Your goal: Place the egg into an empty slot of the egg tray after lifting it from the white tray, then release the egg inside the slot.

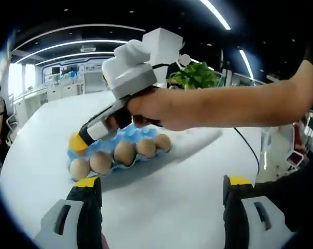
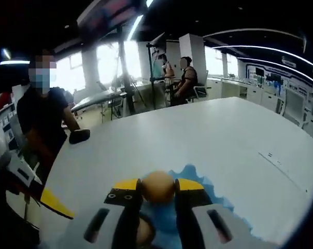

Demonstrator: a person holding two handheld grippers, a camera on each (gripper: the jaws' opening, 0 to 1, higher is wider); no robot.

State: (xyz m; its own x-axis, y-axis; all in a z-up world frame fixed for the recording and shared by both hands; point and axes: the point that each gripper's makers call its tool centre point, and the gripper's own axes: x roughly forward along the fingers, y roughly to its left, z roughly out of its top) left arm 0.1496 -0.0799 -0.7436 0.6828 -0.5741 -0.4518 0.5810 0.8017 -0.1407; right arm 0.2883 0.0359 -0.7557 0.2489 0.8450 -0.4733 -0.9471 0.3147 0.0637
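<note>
**Egg held over blue egg tray, white tabletop**

Right claw [image 2: 158,185]: yellow-tipped jaws clamped on a brown egg [image 2: 157,187], one jaw on each side. The egg sits directly above the blue egg tray [image 2: 198,193], whose edge shows beyond and beside the jaws. Whether the egg touches the tray cannot be told.

Left claw [image 1: 161,182]: jaws set wide apart, holding nothing, poised over bare white tabletop [image 1: 172,207] near the tray.

Egg tray [image 1: 146,162], left gripper view: lies on the tabletop; a row of four brown eggs [image 1: 124,153] fills its near side. The right claw [image 1: 77,143], held in a person's hand [image 1: 161,109], reaches down at the tray's far left end.

Surroundings: a person in black [image 2: 42,124] stands beside the tabletop; a green plant [image 1: 195,77] stands beyond it.
</note>
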